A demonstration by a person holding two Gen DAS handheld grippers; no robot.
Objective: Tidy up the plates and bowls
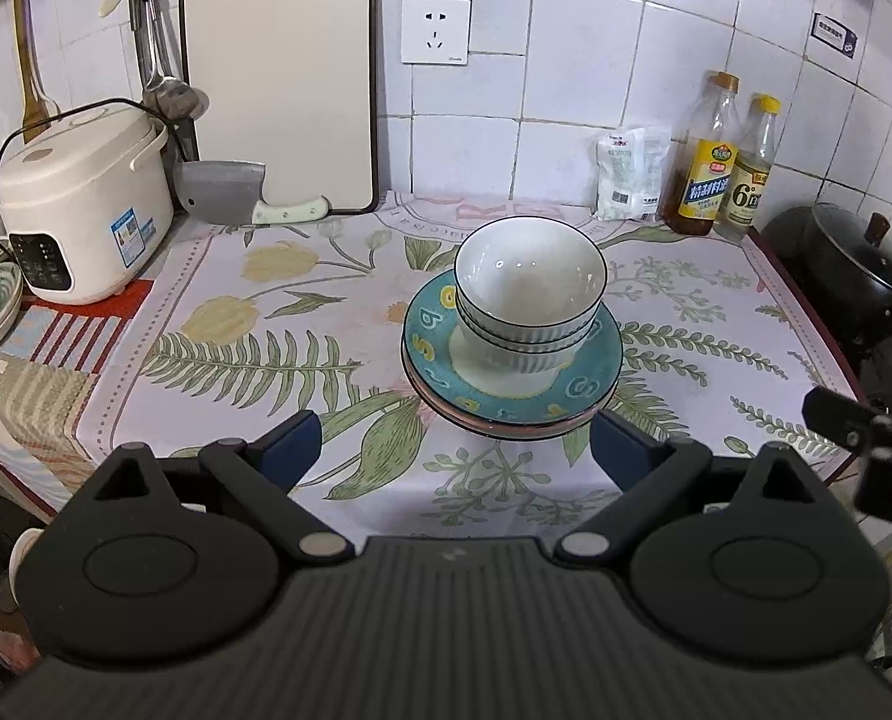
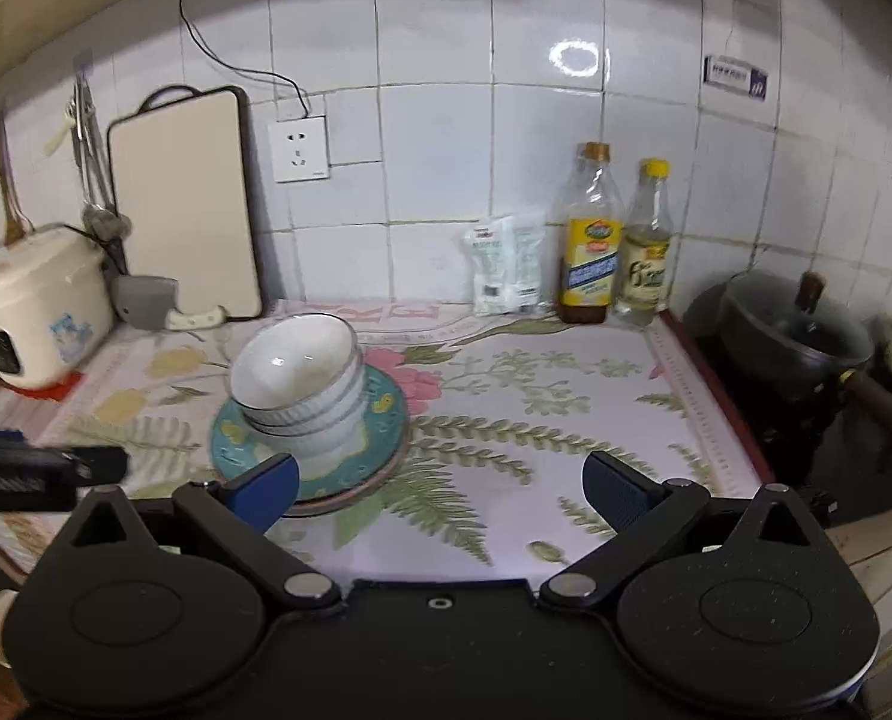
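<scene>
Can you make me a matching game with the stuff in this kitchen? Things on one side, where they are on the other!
Things:
1. white bowls
2. cleaver
3. two bottles
4. rice cooker

Places:
A. standing by the wall on the right, next to a white bag
B. far left of the counter
C. stacked on the teal plate
D. leaning at the foot of the cutting board

Pairs: 1-C, 2-D, 3-A, 4-B

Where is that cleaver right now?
In the left wrist view the cleaver is at the back left of the counter, propped against the cutting board, just right of the rice cooker.
</scene>
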